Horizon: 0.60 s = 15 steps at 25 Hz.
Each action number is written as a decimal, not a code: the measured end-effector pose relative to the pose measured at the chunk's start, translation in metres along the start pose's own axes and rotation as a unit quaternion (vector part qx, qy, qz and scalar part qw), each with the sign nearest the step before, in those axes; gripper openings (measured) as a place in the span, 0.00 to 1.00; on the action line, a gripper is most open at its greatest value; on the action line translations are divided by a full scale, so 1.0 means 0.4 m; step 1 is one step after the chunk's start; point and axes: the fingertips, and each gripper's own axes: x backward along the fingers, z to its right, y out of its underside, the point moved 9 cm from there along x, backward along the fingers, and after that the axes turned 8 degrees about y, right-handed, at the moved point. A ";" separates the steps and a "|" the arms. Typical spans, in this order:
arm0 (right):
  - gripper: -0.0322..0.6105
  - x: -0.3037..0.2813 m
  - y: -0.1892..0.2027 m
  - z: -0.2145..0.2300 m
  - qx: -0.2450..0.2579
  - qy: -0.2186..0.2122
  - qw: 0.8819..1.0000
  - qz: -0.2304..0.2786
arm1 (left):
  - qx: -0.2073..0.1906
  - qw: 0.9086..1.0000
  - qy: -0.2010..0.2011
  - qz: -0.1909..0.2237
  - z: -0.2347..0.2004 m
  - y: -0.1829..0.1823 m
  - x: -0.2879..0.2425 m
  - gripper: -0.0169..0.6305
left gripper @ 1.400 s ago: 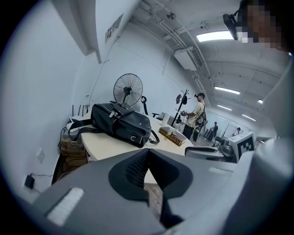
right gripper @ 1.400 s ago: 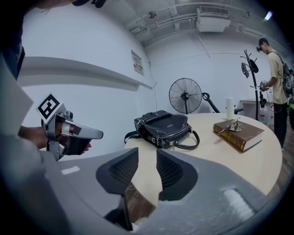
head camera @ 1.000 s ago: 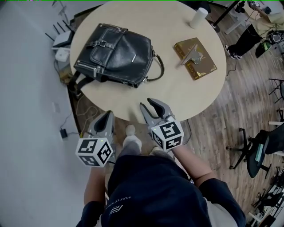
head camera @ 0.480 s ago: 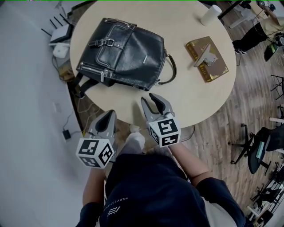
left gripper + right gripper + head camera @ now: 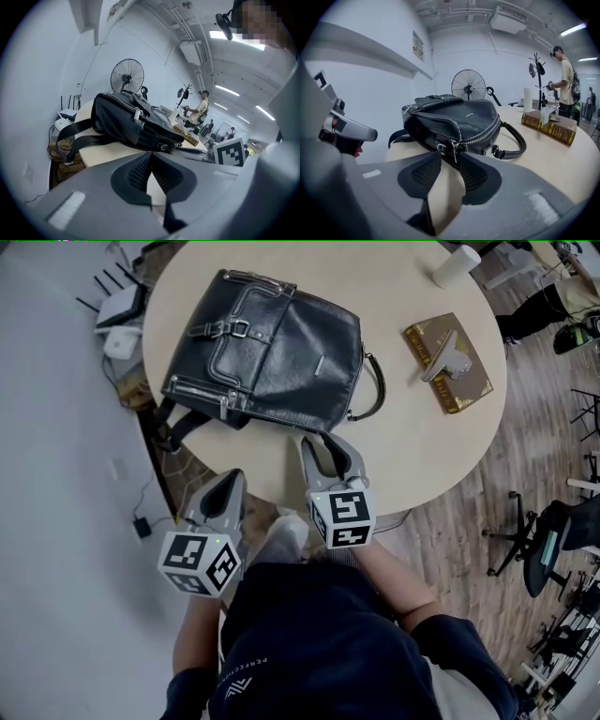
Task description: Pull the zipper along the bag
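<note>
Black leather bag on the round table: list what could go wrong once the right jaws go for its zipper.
The small metal zipper pull hangs beside a metal ring; the right gripper, jaws open, may pinch the ring instead.
The left gripper is shut and off the black leather bag, so a tug may drag the bag, whose strap hangs over the round beige table.

Book point(image 5: 466, 382), cup point(image 5: 457, 265), round table point(image 5: 422, 446)

We see a round pale table point(image 5: 403, 442) on a wood floor point(image 5: 534, 442), office chairs point(image 5: 548, 554) nearby, a fan point(image 5: 468, 85) by the white wall point(image 5: 506, 70), and strip lights point(image 5: 226, 35) overhead.
</note>
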 end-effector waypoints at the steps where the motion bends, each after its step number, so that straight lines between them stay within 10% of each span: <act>1: 0.24 -0.004 0.000 -0.002 -0.003 0.007 1.000 0.002 | 0.001 1.000 0.000 -0.001 -0.005 0.000 0.000 0.05; 15: 0.24 -0.024 -0.007 -0.014 -0.092 0.045 0.994 0.026 | 0.009 1.000 0.012 -0.007 -0.039 -0.004 -0.009 0.05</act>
